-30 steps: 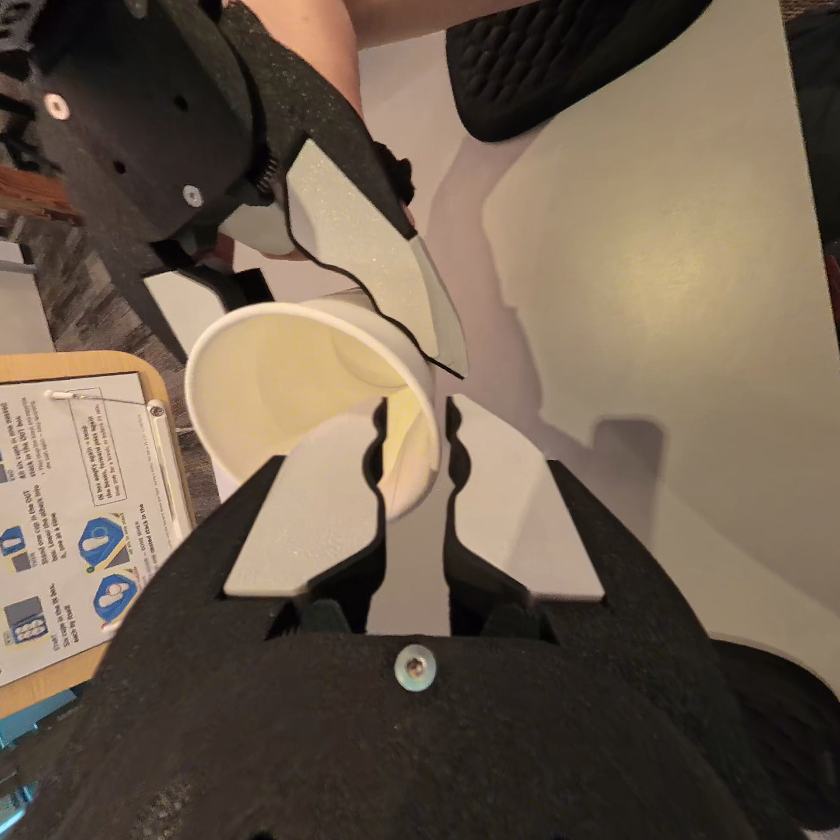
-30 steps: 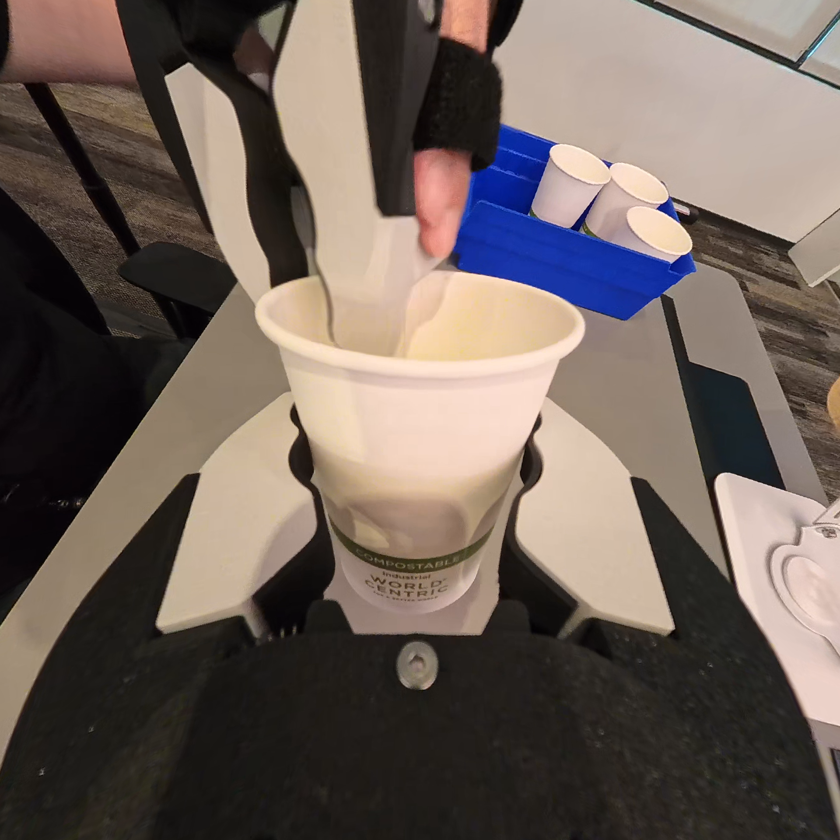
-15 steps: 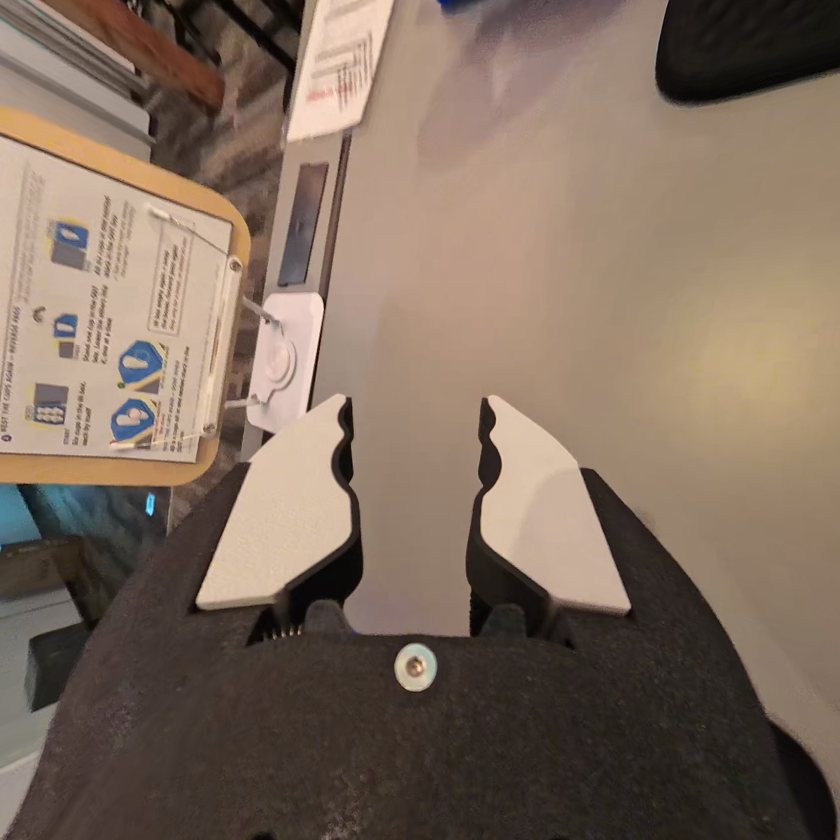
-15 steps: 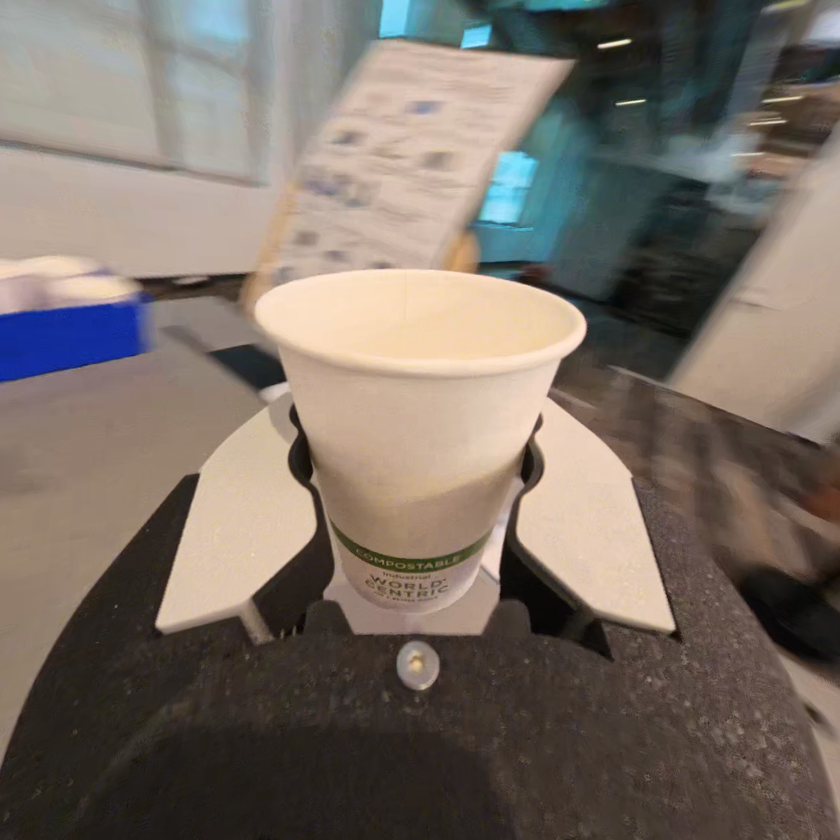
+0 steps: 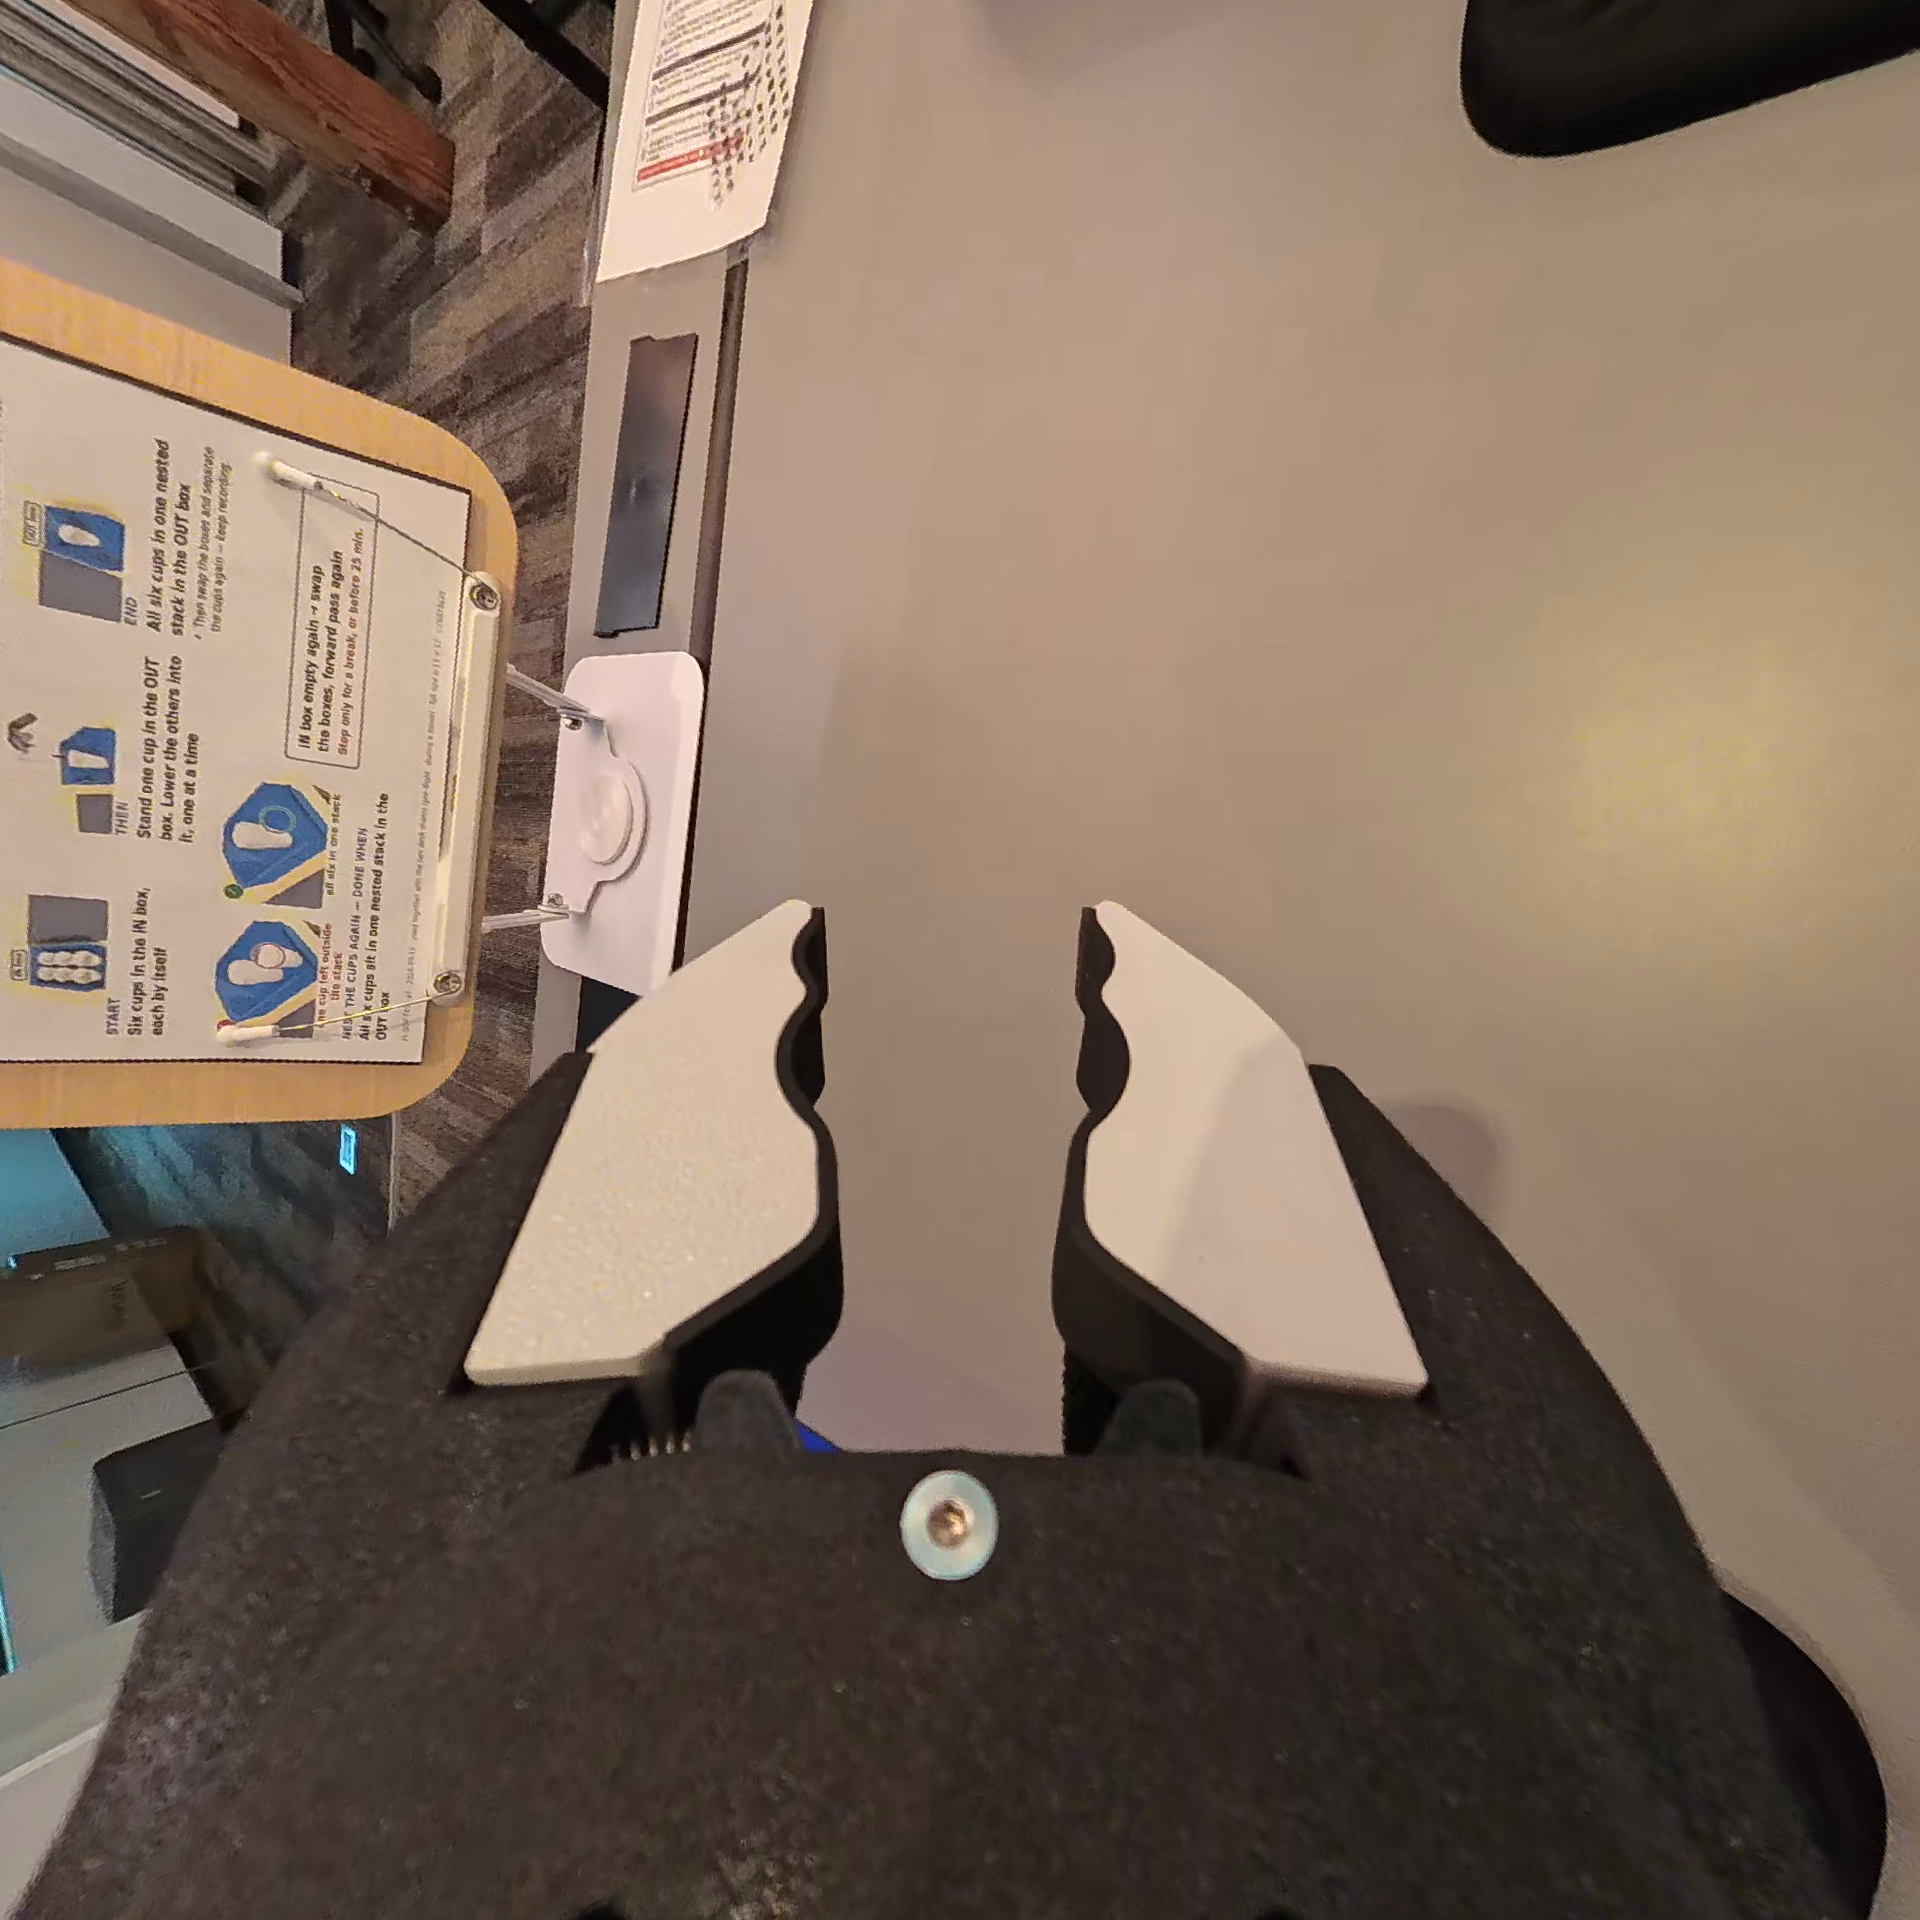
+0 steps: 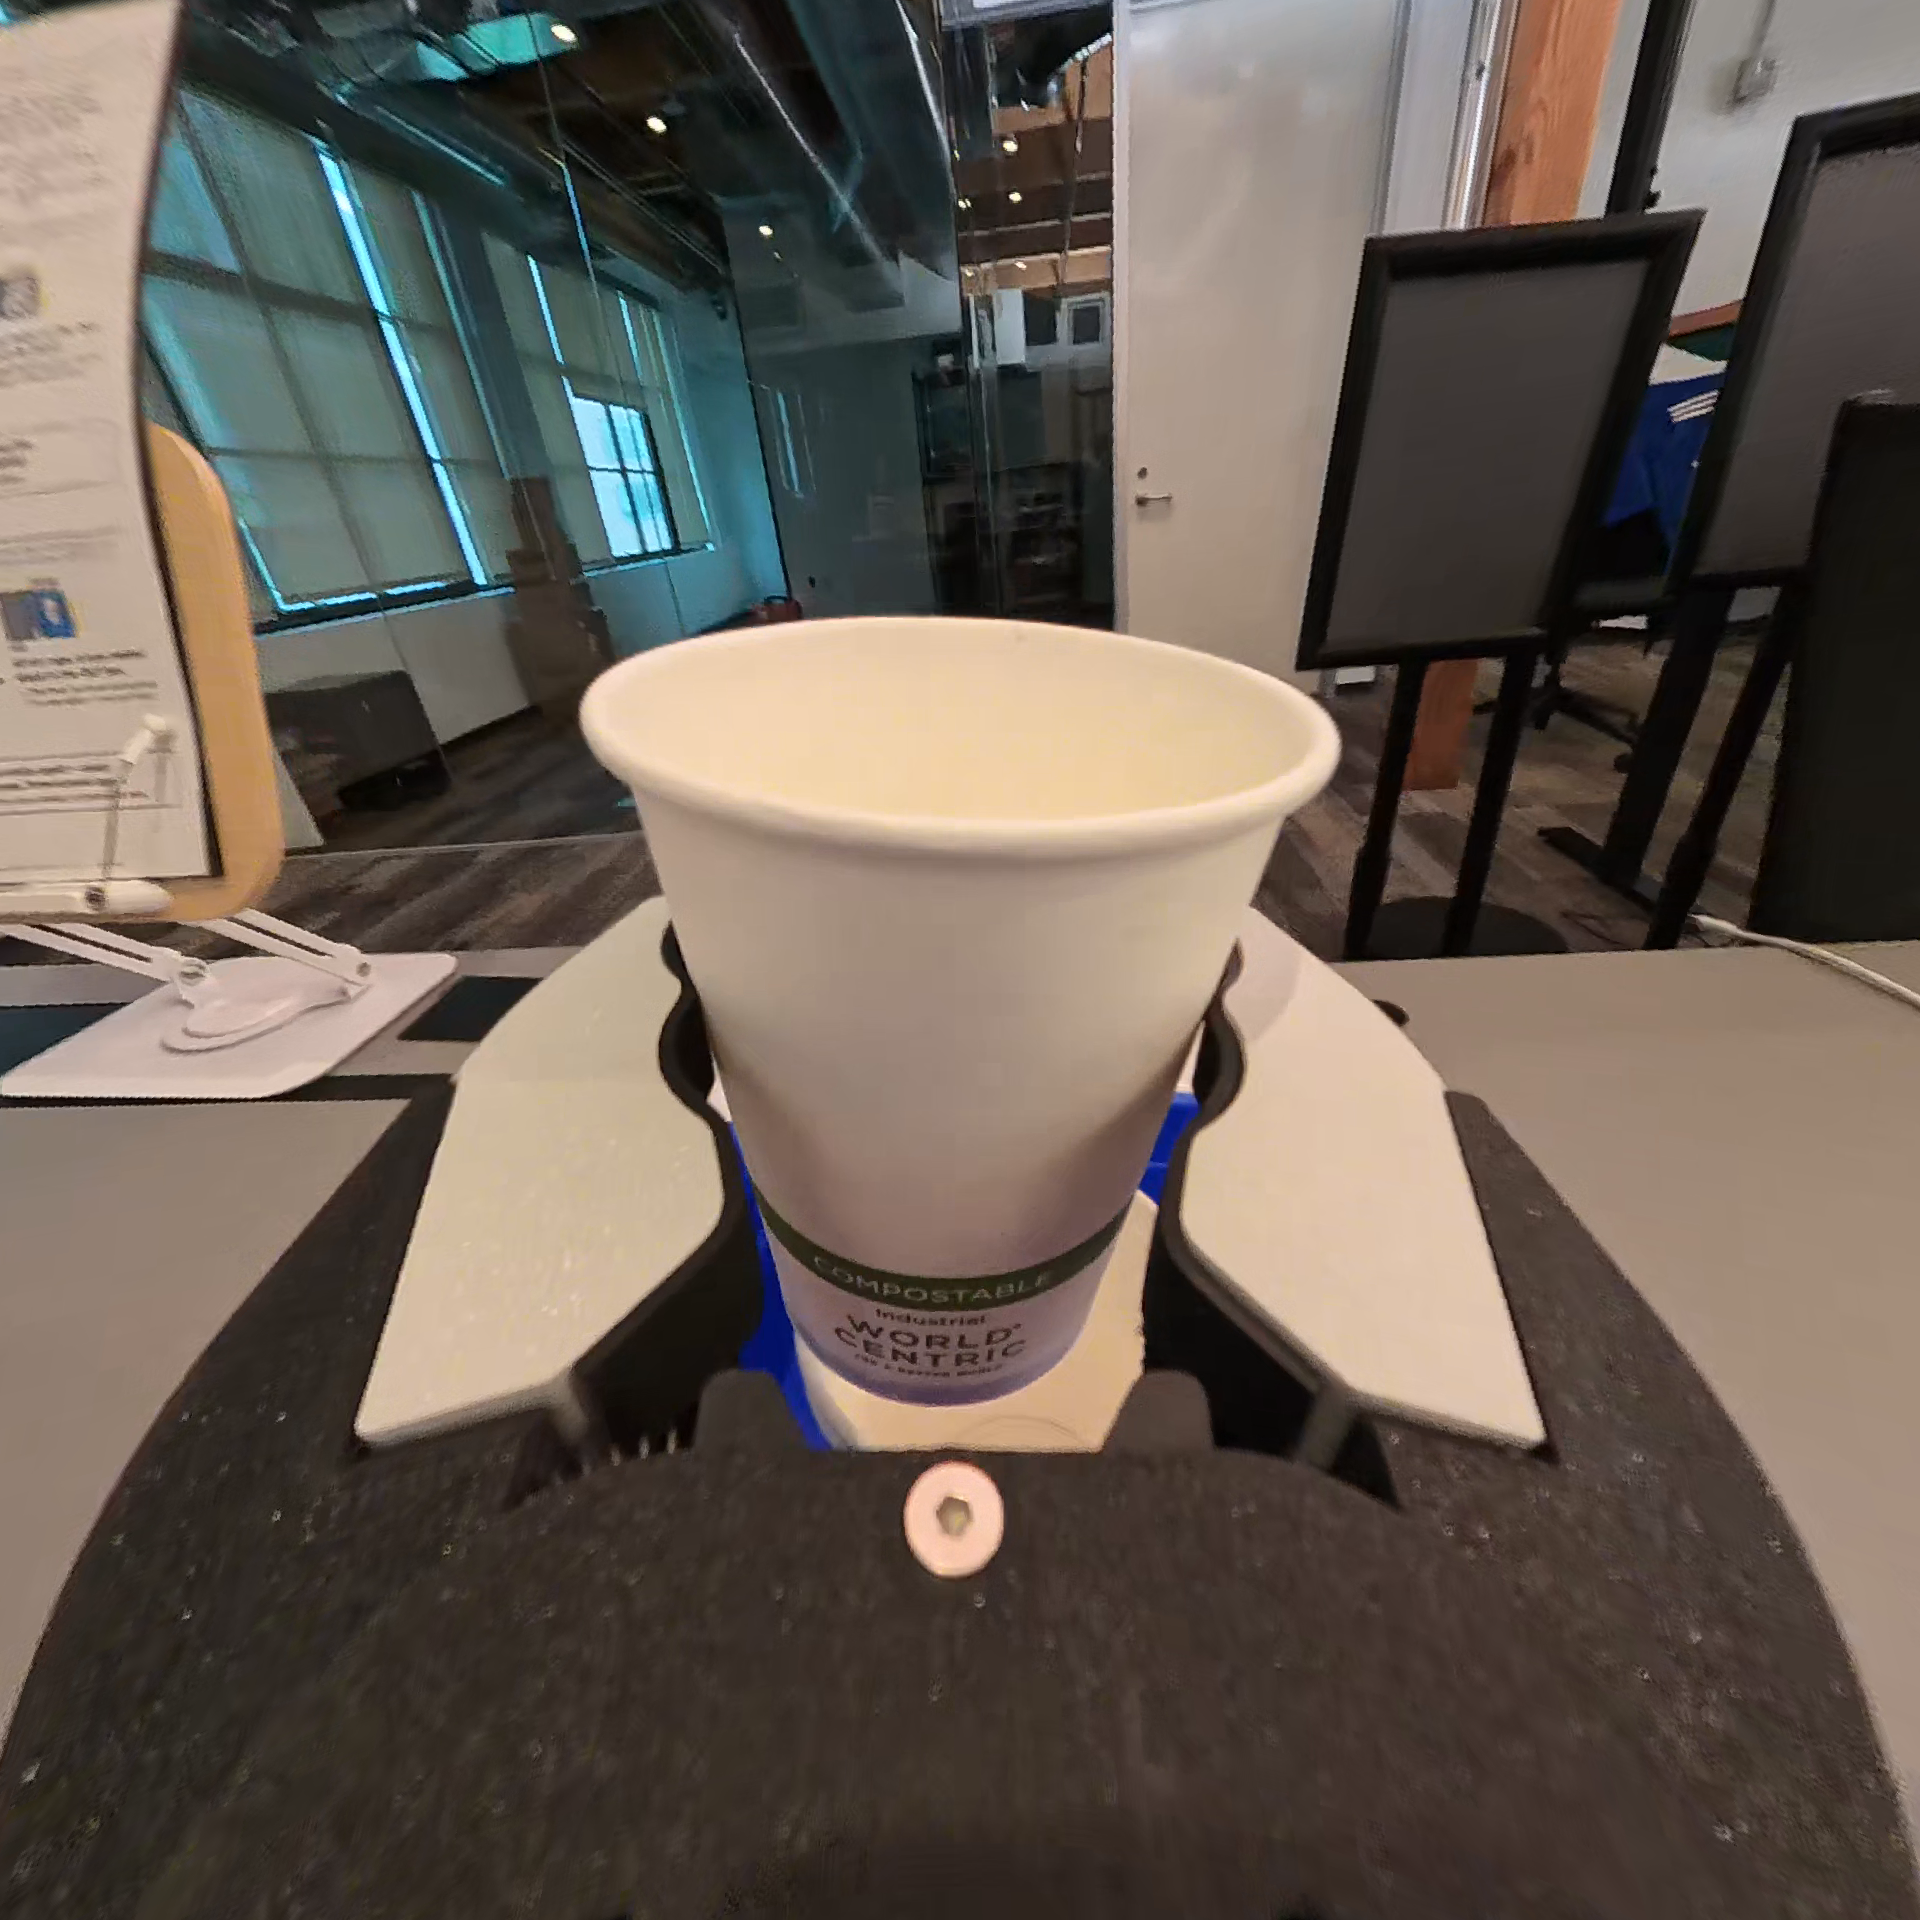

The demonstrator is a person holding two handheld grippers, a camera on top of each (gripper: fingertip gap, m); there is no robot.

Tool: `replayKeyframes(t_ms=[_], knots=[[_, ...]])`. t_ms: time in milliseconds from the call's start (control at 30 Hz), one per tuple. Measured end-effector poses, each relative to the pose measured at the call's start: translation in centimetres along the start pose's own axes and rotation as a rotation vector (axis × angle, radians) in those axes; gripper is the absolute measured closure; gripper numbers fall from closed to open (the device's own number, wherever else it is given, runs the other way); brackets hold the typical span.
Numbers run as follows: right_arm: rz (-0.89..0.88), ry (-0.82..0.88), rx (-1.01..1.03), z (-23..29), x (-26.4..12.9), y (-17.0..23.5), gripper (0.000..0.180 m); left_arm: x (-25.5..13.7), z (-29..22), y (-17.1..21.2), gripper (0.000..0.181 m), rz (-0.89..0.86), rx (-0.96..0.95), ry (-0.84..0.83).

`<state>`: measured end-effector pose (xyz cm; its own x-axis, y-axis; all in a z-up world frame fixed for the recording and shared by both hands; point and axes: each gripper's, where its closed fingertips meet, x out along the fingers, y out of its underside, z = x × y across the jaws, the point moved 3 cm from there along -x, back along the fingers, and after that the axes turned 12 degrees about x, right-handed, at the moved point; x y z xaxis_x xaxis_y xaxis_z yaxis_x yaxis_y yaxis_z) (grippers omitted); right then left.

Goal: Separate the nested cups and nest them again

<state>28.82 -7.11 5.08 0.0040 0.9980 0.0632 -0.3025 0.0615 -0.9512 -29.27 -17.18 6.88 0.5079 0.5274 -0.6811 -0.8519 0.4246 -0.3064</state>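
The cup (image 6: 956, 935) is gripped upright by the right tongs (image 6: 951, 1039), now carried over a blue bin. The left tongs (image 5: 951, 1039), withdrawn from its rim, are held open and empty above the tabletop (image 5: 1351, 520). Placement is judged next.

The paper cup (image 6: 956, 935) is white outside and cream inside, with a dark green band low on its wall above dark lettering. Both the left tool (image 5: 951, 935) and the right tool (image 6: 951, 997) have pale grey fingers on speckled black bodies. The tabletop (image 5: 1299, 520) is plain grey. The instruction board (image 5: 208, 727) is tan-edged, its white sheet carrying blue pictures. A blue bin (image 6: 756, 1299) shows beneath the cup.
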Motion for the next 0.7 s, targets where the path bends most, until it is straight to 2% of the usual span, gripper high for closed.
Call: replayKeyframes(t_ms=[267, 567, 700], knots=[[0.167, 0.082, -0.091, -1.1, 1.4, 3.4, 0.088, -0.3, -0.4, -0.5, 0.135, 0.004, 0.019, 0.002], [0.364, 0.123, -0.142, -1.5, 1.1, 5.4, 0.087, -0.4, -0.6, -0.6, 0.135, 0.004, 0.02, 0.004], [0.494, 0.171, -0.151, -2.0, 0.3, 6.2, 0.072, -0.5, -0.5, -0.8, 0.135, -0.001, 0.023, 0.005]])
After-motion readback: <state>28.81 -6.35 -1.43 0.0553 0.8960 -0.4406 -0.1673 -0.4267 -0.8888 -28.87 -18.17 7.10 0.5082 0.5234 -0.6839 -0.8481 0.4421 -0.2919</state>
